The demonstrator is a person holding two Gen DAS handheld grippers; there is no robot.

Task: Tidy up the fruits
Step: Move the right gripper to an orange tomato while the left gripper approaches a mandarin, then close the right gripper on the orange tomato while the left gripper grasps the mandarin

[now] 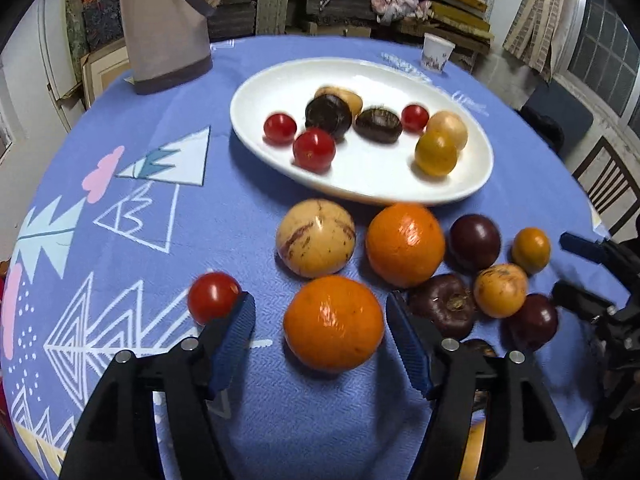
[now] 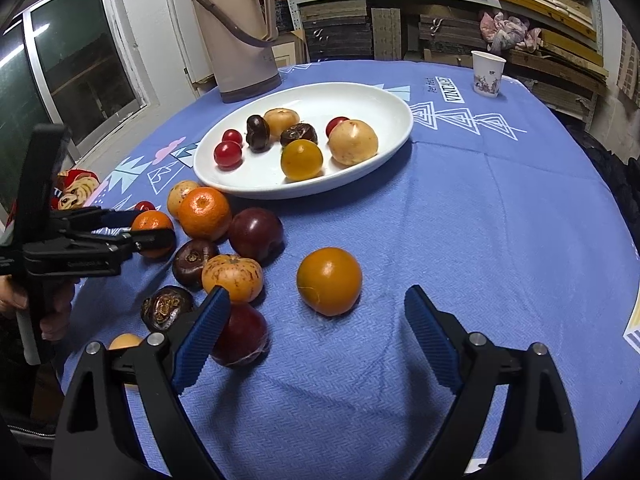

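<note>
Partly hidden, a dark fruit [image 1: 478, 347] is showing only as a sliver behind my left gripper's [image 1: 320, 344] right finger, and a pale orange fruit [image 2: 125, 341] is peeking out behind my right gripper's [image 2: 316, 332] left arm at the lower left of the right wrist view. A blue patterned tablecloth [image 2: 460, 220] is covering the table; stacked boards on shelves [image 2: 440, 12] are filling the upper frame, with a beige thermos [image 2: 240, 32] at upper left and a paper cup [image 2: 487, 73] at upper right. A white oval plate [image 1: 400, 80] is holding red, dark and yellow fruits. My left gripper is standing wide open around a mandarin [image 1: 334, 322] without touching it. My right gripper is gaping equally wide, holding nothing, with a yellow-orange fruit [image 2: 329, 281] lying just ahead of its tips.
</note>
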